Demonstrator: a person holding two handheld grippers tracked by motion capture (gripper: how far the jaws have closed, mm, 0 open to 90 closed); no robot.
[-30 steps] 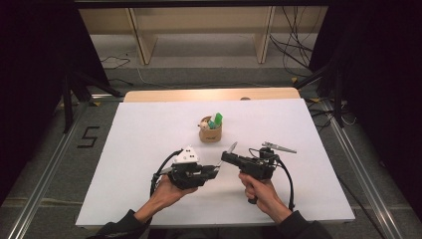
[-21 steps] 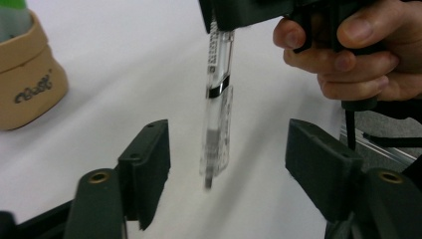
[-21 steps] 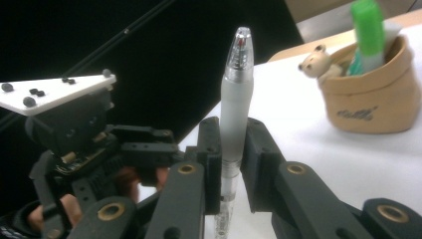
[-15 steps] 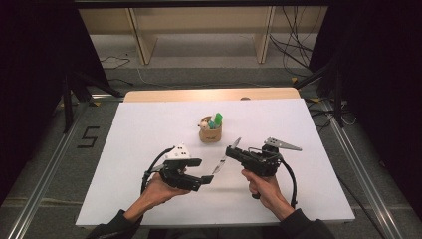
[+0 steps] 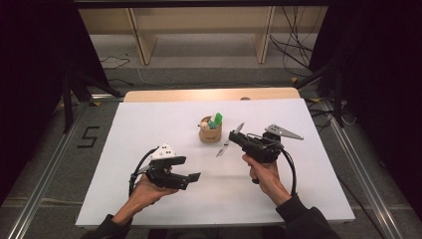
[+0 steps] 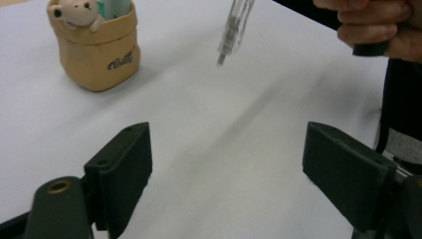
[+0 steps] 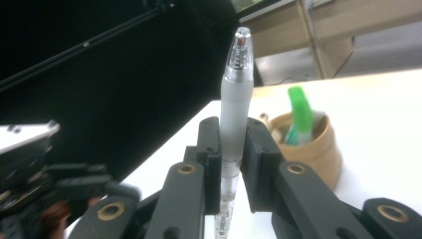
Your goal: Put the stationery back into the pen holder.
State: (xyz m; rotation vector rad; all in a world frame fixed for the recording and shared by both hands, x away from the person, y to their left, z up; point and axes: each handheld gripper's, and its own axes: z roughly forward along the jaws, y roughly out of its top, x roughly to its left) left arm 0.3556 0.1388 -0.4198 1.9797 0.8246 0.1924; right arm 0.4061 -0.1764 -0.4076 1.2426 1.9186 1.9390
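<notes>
My right gripper (image 5: 234,136) hangs above the table's middle, shut on a translucent grey pen (image 5: 225,147). The pen (image 7: 236,102) stands clamped between the two jaws, cap end up and tip down. My left gripper (image 5: 188,168) is lower and to the left. It is open, jaws wide apart with nothing between them (image 6: 234,174). A small tan holder (image 5: 210,130) with a bear figure on its rim and a green item inside stands just behind the pen. The left gripper view has the holder (image 6: 97,47) at top left and the pen tip (image 6: 231,30) hanging in the air.
The white tabletop (image 5: 149,124) stretches wide around both grippers. A wooden strip (image 5: 209,93) borders its far edge, with wooden shelving (image 5: 199,30) and cables on the floor beyond. A person's hand (image 6: 378,25) holds the right gripper.
The two grippers have drawn apart. The right one has carried the pen farther from the person, toward the holder. The left one has slid left.
</notes>
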